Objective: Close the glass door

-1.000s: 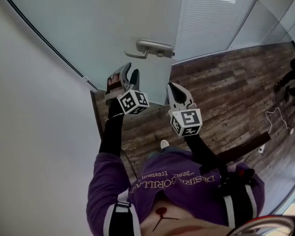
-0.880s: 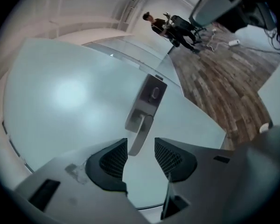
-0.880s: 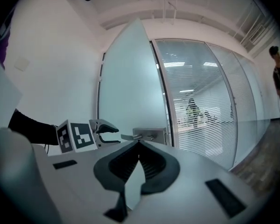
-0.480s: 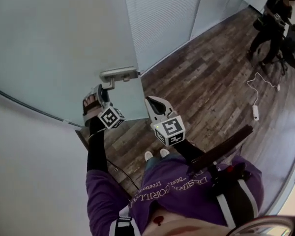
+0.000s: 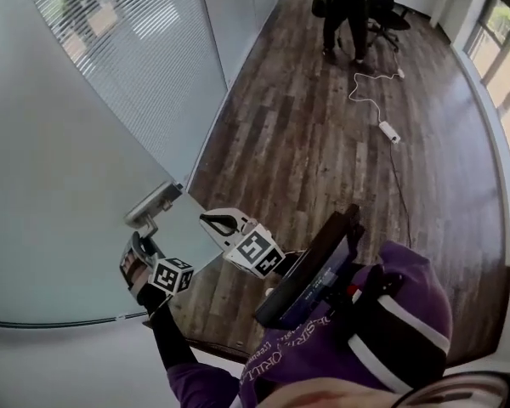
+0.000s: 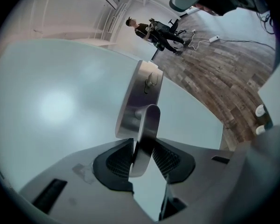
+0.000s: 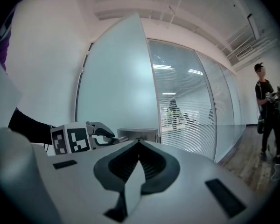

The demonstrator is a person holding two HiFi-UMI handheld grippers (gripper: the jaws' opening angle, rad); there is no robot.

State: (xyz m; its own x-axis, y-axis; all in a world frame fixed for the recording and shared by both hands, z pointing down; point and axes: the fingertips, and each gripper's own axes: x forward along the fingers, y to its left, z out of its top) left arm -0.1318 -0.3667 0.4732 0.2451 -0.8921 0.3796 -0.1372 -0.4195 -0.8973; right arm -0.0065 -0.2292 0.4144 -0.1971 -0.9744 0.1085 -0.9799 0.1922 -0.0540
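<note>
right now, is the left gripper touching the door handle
Touching. The left gripper view shows the door handle between the jaws of the left gripper, which have just been closing, both pressing on it.

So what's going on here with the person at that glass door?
A person in a purple top holds a two-jaw gripper in each hand and is working a frosted glass door. The left gripper has its jaws around the metal door handle; they have just been closing and now press on it from both sides. The right gripper is shut and empty, held in the air beside it. The door looks open, its edge standing free over the wood floor.
</note>
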